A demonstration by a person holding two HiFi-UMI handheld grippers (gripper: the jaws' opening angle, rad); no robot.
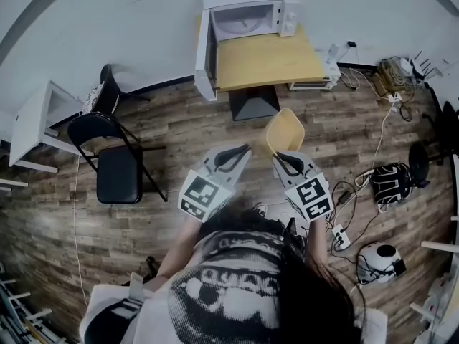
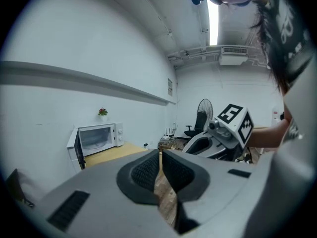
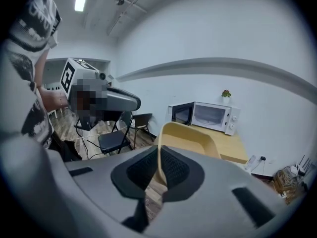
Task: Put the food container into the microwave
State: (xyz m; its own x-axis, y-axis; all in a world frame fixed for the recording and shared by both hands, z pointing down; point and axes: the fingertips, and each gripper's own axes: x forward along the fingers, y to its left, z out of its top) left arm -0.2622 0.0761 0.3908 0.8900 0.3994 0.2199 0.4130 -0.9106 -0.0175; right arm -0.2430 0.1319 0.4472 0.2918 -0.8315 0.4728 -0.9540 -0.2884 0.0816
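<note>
While the person stands on the wooden floor facing a small table (image 1: 272, 61), the head view looks down on both hand-held grippers, which are held out in front of the body side by side. The right gripper (image 1: 282, 158) carries a pale yellow food container (image 1: 285, 129) that juts forward from its jaws over the floor. The left gripper (image 1: 235, 153) is just beside it and carries nothing. On the far end of the table sits a white microwave (image 1: 251, 18) with its door (image 1: 203, 52) swung wide open to the left. A black folding chair (image 1: 116, 170) stands off to the left. The container is well apart from the microwave.

The left gripper view shows its two dark pads drawn together with only a sliver of floor between them and no object there. It points roughly level, with the microwave off to its left.

The right gripper view shows its pads clamped on the near wall of the yellow container. The container's open tub extends ahead, tilted a little downward. The microwave and its dark opening lie beyond it, across the tabletop.

The step in hand appears to be the carry toward the microwave, with the grasp already made. The next move likely calls for stepping closer and raising the container to the height of the opening. The person would then ease it in past the open door, keeping it level and clear of the frame.
</note>
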